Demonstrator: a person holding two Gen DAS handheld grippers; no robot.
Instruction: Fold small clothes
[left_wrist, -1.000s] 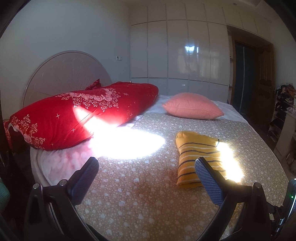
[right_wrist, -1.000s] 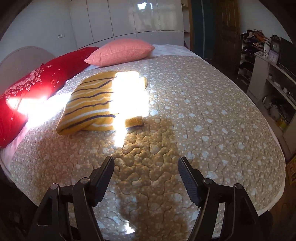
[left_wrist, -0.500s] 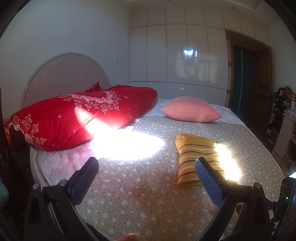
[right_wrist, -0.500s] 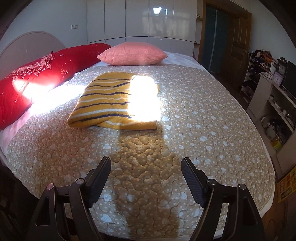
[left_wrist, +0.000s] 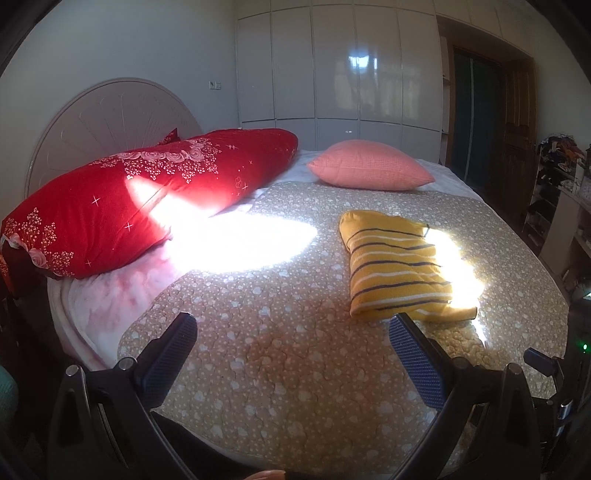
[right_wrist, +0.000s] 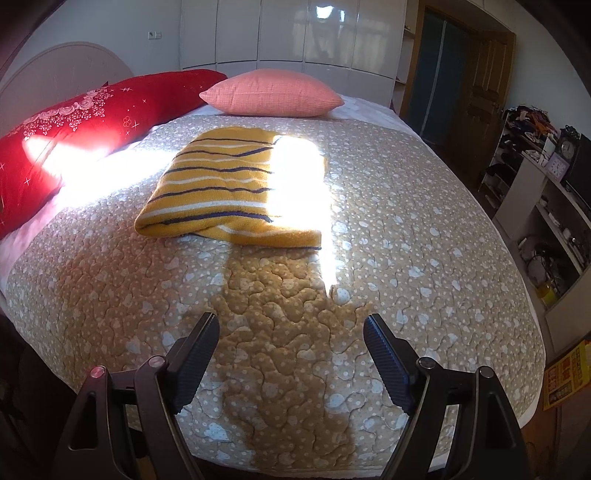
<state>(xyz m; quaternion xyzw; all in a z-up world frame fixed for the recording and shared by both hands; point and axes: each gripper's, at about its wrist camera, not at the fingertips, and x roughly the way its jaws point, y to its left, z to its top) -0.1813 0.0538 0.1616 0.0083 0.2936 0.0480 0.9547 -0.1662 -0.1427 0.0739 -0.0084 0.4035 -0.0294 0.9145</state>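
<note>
A folded yellow knit garment with dark and white stripes (left_wrist: 399, 266) lies flat on the beige quilted bedspread (left_wrist: 280, 354), partly in a sun patch. It also shows in the right wrist view (right_wrist: 221, 192). My left gripper (left_wrist: 291, 343) is open and empty, held above the near part of the bed, left of the garment. My right gripper (right_wrist: 291, 343) is open and empty, back from the garment's near edge, above the bedspread (right_wrist: 295, 332).
A long red floral pillow (left_wrist: 140, 199) and a pink pillow (left_wrist: 369, 166) lie by the headboard (left_wrist: 110, 114). White wardrobe doors (left_wrist: 340, 74) stand behind. Shelves with clutter (right_wrist: 546, 192) stand right of the bed. The bed's near edge is just below both grippers.
Both grippers have pulled back and risen from the garment, which now lies folded and flat. Both stayed open.
</note>
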